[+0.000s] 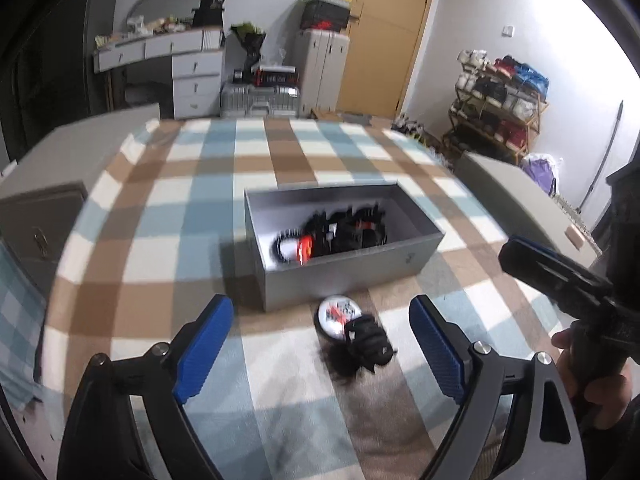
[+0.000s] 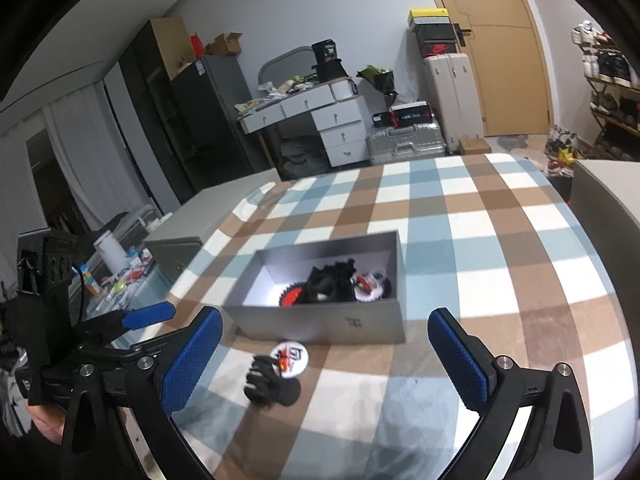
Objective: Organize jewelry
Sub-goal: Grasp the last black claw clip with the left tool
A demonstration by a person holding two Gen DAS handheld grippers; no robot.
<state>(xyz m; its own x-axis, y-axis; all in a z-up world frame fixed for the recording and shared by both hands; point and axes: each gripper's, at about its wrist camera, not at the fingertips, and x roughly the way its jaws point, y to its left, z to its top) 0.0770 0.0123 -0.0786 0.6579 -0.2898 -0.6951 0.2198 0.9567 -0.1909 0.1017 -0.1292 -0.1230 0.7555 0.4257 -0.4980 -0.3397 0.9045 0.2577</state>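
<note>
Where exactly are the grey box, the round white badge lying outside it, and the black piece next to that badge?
grey box [image 2: 320,322]: right wrist view, on its near outer wall.
round white badge [image 2: 289,356]: right wrist view, on its printed face.
black piece [image 1: 366,340]: left wrist view, on its middle, touching the badge's edge.

My tongs [image 1: 320,344] have bright blue ribbed pads on black arms, and the other pair [image 2: 325,356] matches them in blue and black. Under them the bed cover [image 1: 168,216] is checked in pale blue, brown and white, and on it sits a grey box [image 1: 352,268], white inside, holding black pieces with red and white spots. Before it lies a white round badge [image 2: 289,357] with red and black marks, touching a black clip [image 2: 266,384].
</note>
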